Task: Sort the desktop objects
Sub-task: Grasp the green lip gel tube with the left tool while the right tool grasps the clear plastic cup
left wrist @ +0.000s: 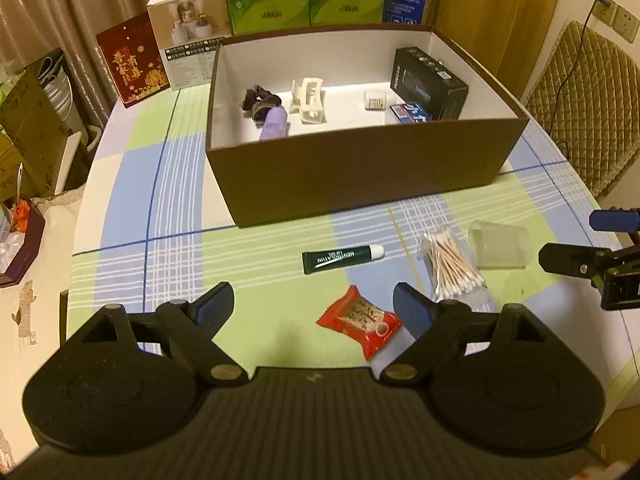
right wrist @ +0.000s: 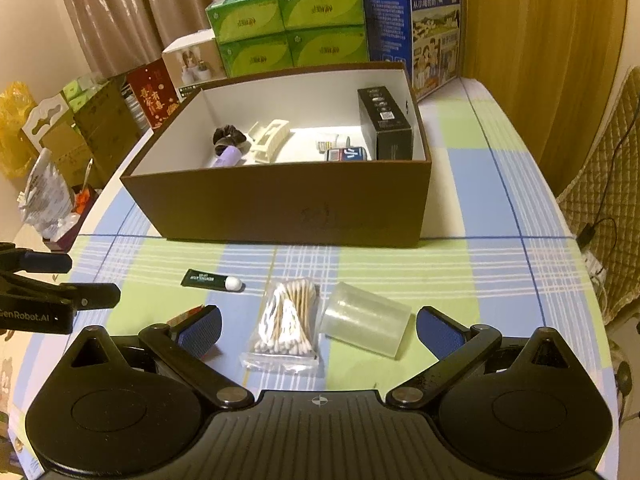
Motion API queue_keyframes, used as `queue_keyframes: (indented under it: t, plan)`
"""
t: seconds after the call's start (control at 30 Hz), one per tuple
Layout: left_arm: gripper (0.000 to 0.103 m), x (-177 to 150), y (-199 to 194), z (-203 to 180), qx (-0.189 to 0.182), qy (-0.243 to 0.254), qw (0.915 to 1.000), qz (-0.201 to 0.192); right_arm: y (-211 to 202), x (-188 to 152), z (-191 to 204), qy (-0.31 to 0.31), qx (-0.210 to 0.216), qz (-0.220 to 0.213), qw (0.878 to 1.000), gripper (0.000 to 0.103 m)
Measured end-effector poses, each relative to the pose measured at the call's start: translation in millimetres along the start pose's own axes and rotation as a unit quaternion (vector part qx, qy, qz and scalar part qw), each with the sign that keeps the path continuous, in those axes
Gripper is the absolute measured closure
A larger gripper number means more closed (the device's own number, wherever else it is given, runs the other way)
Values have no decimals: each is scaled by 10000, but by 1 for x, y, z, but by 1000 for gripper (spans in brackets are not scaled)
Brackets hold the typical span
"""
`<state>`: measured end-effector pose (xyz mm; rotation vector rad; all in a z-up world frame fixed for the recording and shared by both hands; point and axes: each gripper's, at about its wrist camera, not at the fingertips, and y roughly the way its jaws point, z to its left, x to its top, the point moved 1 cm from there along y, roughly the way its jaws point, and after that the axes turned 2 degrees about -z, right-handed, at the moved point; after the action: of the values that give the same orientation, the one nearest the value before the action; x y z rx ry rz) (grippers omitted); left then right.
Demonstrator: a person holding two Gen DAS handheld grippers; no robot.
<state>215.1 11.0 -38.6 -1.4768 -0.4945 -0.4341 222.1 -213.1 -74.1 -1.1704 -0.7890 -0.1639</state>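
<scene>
Red and crinkly, the snack packet [left wrist: 359, 323] is lying low in the left view between the spread-open left gripper [left wrist: 313, 304], while the right gripper [right wrist: 319, 330], equally released, is risking rolling the toppled plastic cup [right wrist: 366, 324] beside the cotton swabs [right wrist: 286, 322].

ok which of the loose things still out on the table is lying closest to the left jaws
The red snack packet, right between the open left jaws. The green tube, the cotton swab bag and the tipped-over clear cup all lie farther out toward the box.
</scene>
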Motion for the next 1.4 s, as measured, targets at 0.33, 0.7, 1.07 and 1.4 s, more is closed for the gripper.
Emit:
queue_keyframes:
  t: [0.33,0.7,1.07,1.4]
  plan:
    - [19,-6,20,-1,-7,-68,9999,96,22,-11,-14,386,-224,211,9988,2]
    - [19,-4,45,-3,-36,-130,9996,257,48,-17,-27,724,-409,380,9958,2]
    - [19,0,66,0,-46,-228,9992,321,80,-18,-28,705,-702,401,9942,4]
    - [19,5,88,0,1,-256,9987,451,100,-16,-34,735,-762,496,9931,14]
